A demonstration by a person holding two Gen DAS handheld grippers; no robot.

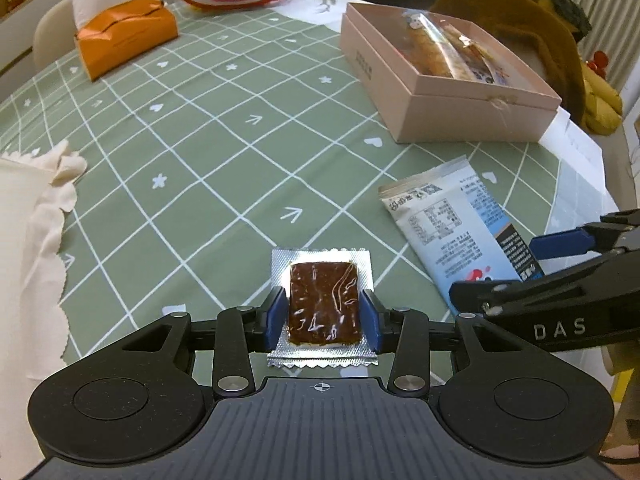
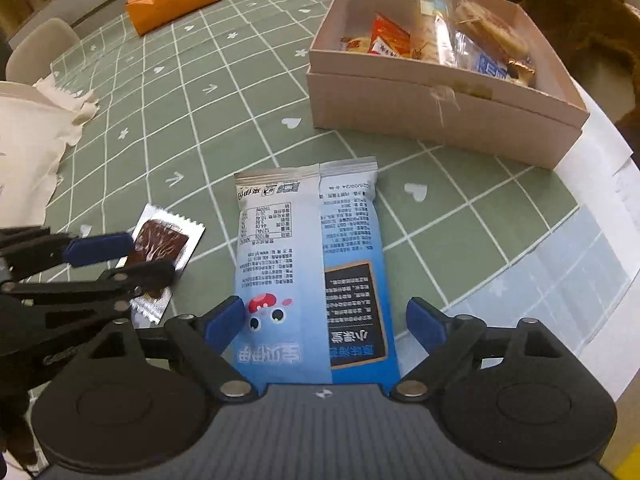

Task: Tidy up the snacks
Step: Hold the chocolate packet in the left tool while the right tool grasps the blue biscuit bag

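Foil-wrapped brown snack (image 1: pixel 323 307), light and crinkly, lies on the green tablecloth (image 1: pixel 208 152), pinched at its sides by the left gripper (image 1: pixel 325 316). Beside it, the right gripper (image 2: pixel 326 322) straddles a soft blue packet (image 2: pixel 316 268), jaws apart. Nearby, a pink box (image 2: pixel 440 108) already holds several wrapped snacks.

A small silver foil packet with a clear window showing a dark brown slab (image 1: pixel 323 307) lies flat on the green checked tablecloth, near the front edge, its zigzag ends facing near and far. To its right lies a larger blue-and-white snack bag (image 2: pixel 312 276), back side up with printed text, its sealed end pointing far. Farther right stands an open pale pink cardboard box (image 2: pixel 440 108) holding several wrapped snacks: clear-wrapped pastries, an orange sachet and a blue packet.
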